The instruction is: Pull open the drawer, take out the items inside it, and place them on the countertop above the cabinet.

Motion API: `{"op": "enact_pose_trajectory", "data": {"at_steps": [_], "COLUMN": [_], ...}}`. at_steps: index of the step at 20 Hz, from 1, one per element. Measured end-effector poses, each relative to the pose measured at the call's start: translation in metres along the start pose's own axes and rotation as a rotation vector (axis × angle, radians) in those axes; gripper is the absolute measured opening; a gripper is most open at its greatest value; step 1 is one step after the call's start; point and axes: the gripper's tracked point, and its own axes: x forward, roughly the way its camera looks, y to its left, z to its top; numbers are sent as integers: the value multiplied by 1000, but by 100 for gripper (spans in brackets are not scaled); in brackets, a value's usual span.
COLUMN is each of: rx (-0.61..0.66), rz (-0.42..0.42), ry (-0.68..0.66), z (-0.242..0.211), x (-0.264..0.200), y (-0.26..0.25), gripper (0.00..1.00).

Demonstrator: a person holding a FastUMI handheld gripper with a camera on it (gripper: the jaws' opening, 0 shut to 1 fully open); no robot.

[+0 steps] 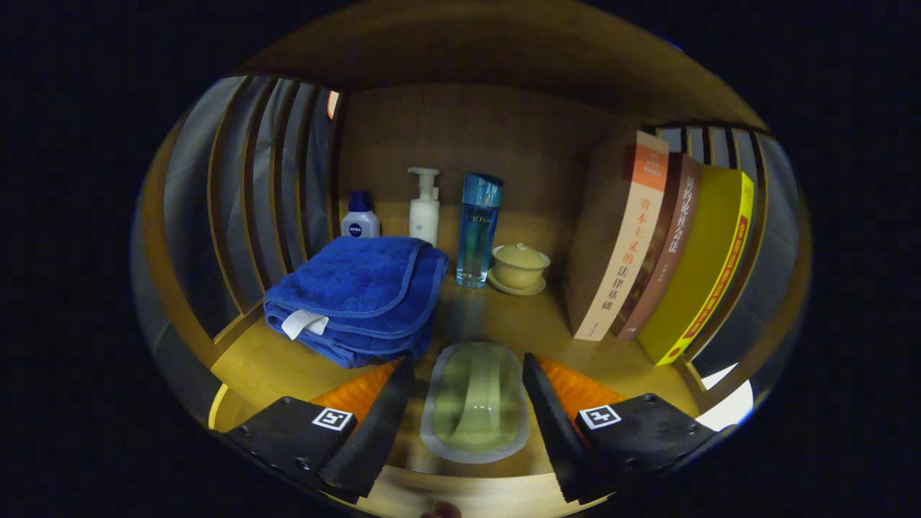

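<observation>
A pale green oval dish with a grey rim lies flat on the wooden countertop, near its front edge. My gripper is open, with one finger on each side of the dish. A thin strip of wood shows between each finger and the dish's rim, so neither finger presses on it. The fingertips reach about level with the dish's far end.
A folded blue towel lies just ahead of the left finger. Behind it stand a small white bottle, a pump bottle and a tall blue bottle, beside a lidded cup on a saucer. Several books lean on the right. Slatted walls close both sides.
</observation>
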Motion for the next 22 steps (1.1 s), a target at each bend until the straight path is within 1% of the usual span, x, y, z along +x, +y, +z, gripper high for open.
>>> {"op": "enact_pose_trajectory", "data": {"at_steps": [3, 7, 9, 12, 16, 19, 22], "rx": [39, 85, 81, 57, 68, 99, 128], "rz": [-33, -115, -143, -219, -293, -331, -370], "ry": [-48, -142, -187, -243, -286, -350, -411], "z": [17, 46, 61, 79, 92, 106, 108], "x": [-16, -57, -80, -118, -164, -197, -234], "y": [-9, -35, -45, -66, -85, -99, -111], "gripper": [99, 99, 98, 98, 99, 98, 98]}}
